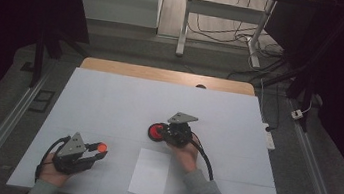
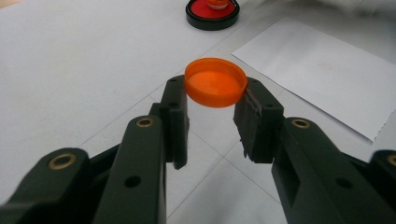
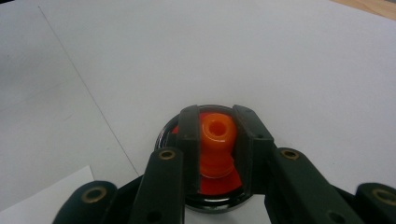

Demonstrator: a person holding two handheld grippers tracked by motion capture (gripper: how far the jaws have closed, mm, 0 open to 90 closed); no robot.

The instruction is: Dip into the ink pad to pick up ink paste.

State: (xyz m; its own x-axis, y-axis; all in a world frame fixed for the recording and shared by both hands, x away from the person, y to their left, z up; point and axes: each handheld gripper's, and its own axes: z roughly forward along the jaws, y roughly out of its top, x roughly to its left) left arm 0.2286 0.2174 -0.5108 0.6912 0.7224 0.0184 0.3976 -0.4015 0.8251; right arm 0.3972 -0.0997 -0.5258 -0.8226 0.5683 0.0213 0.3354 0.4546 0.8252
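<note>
A round orange cap point(image 2: 215, 81) is pinched by its rim between the tips of my left gripper point(image 2: 212, 100), just above the white table at the front left point(image 1: 97, 150). My right gripper point(image 3: 216, 126) is shut on a small orange stamp point(image 3: 217, 133) with a hole in its top. The stamp stands on a red ink pad point(image 3: 215, 186) in a round black case near the table's middle point(image 1: 157, 132). In the high view the right gripper point(image 1: 167, 134) points left over that pad, and the same ink pad point(image 2: 212, 11) lies far ahead in the left gripper view.
A white sheet of paper point(image 1: 150, 172) lies between the two hands near the front edge, also seen as the paper point(image 2: 322, 70) right of the cap. The white table cover point(image 1: 109, 99) ends at a wooden strip point(image 1: 163, 74) at the back.
</note>
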